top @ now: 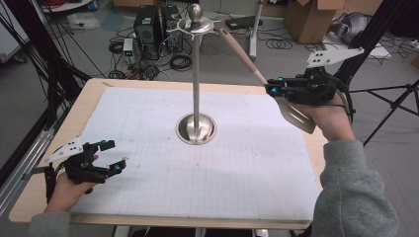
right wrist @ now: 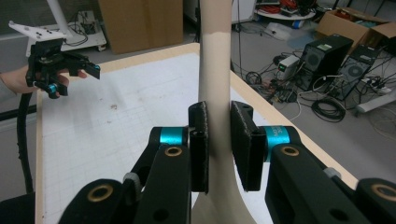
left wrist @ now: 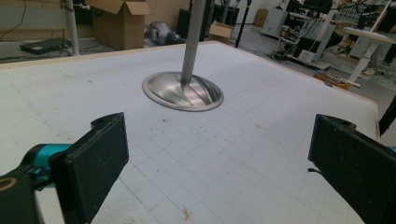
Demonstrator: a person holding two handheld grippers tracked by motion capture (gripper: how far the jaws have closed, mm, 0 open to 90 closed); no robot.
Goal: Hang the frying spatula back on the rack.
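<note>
A slotted spatula (top: 276, 89) rides in the right gripper (top: 271, 90) above the table's far right corner, its cream handle angled up toward the hooks of a steel stand (top: 196, 74) that rises from the middle of the gridded mat (top: 148, 128). In the right gripper view the jaws are clamped on the handle (right wrist: 215, 93) low down, where it starts to flare toward the blade, and the pads (right wrist: 200, 140) press flat on both sides. The metal blade hangs below the hand, slanting down and to the right.

The spatula looks light and stiff; its smooth, rounded handle is probably slippery, so the hold near the flare seems apt, as the widening would check any slide. With the blade's weight on one side and the long handle on the other, the tool could still pivot in the pads if knocked against the stand.

The left gripper (top: 111, 158) rests at the table's near left, jaws spread wide with nothing between them, well apart from the stand's base.
</note>
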